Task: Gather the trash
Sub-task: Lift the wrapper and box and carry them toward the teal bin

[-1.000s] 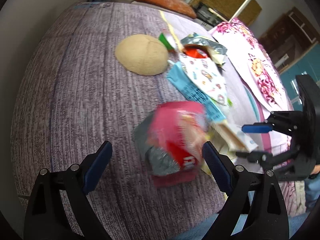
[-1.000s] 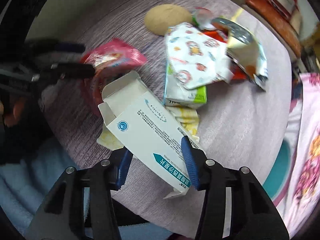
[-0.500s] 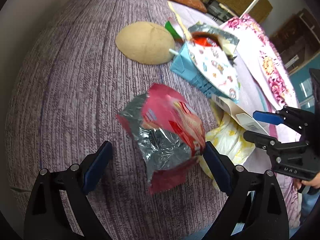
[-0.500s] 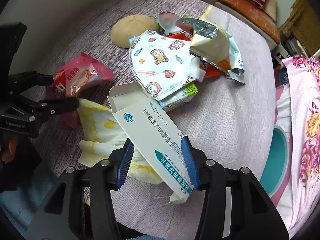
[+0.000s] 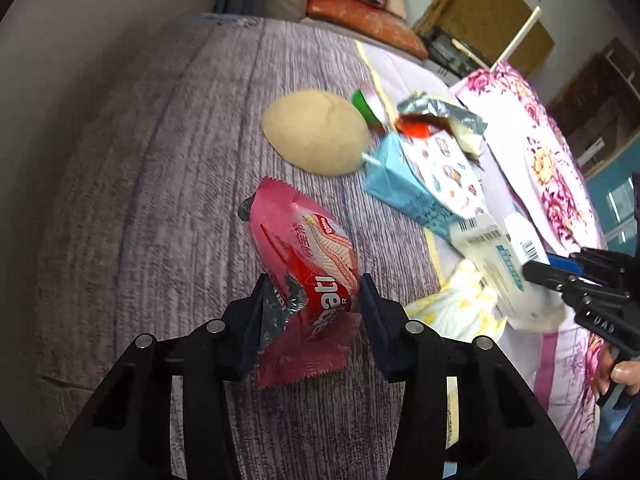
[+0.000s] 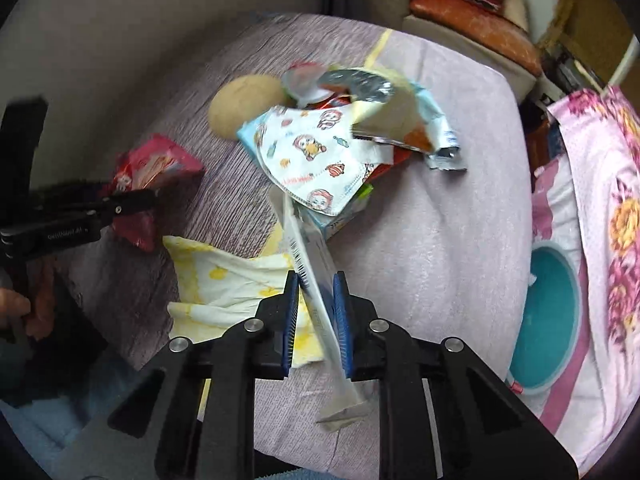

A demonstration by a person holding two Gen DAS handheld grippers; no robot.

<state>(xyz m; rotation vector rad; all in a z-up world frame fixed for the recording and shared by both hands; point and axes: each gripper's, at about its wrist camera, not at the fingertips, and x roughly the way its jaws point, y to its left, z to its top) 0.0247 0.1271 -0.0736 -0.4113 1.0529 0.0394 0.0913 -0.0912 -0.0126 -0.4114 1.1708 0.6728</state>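
The ribbed purple bedspread (image 5: 152,200) carries the litter. My left gripper (image 5: 312,300) has just been closing and now pinches the near end of the pink snack wrapper (image 5: 304,248): light, crinkly foil, slippery, best taken by its crimped seam. My right gripper (image 6: 316,300) has also just been closing, squeezing the white medicine carton (image 6: 312,256) nearly flat; thin card, it buckles easily. Farther off lie a soft printed face mask (image 6: 316,160) and a blue drink carton (image 5: 404,188).

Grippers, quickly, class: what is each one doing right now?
Left gripper: just closed on the pink snack wrapper.
Right gripper: just closed on the flattened white box.
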